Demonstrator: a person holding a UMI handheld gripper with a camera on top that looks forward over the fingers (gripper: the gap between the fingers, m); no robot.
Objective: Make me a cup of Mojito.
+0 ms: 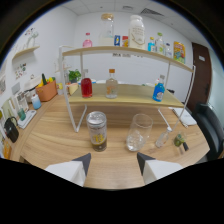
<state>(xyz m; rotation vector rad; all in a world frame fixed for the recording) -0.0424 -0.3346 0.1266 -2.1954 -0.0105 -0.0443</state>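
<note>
Tongs (114, 161): open, empty, low over table (55, 137). Can (97, 131): just ahead, slightly left. Empty glass (138, 132): just ahead, slightly right, near can. Shelf (125, 95) bottles: beyond. Risk: wide fingers clip glass while reaching can, tipping either; off-centre grip lets can slip.

Bright, even overhead room light; soft shadows under the two-tier wooden shelf (125, 95); strong fisheye bending, black vignette, mild overall blur.

Orange basket (46, 91) (left), dark chair (210, 131).
</note>
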